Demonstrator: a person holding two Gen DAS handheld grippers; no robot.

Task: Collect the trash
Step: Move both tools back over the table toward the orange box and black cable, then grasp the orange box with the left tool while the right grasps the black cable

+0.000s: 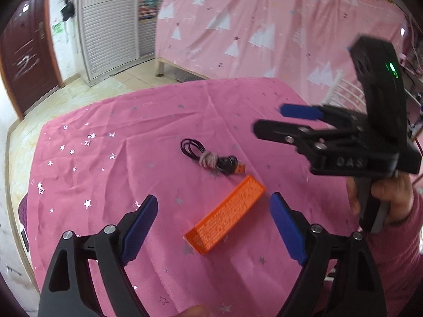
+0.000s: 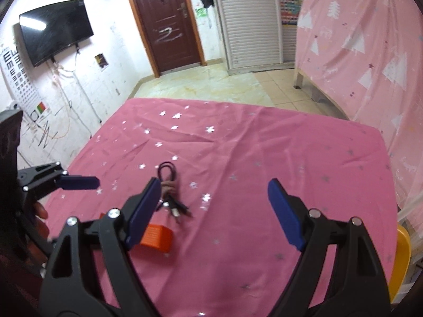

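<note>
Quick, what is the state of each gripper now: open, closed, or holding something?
Left gripper: open, holding nothing; the orange box lies below the jaws.
Right gripper: open, holding nothing.

Orange box (image 2: 157, 238) mostly hidden behind right gripper's finger, cable bundle (image 2: 171, 192) partly covered, right gripper (image 1: 275, 121) motion-blurred

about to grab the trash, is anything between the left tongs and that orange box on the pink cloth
Nothing visible. The left tongs stand open above the flat orange plastic box, with only bare pink star-print tablecloth beneath. The bundled black cable lies just beyond the box, and the right tongs hover off to the side.
</note>
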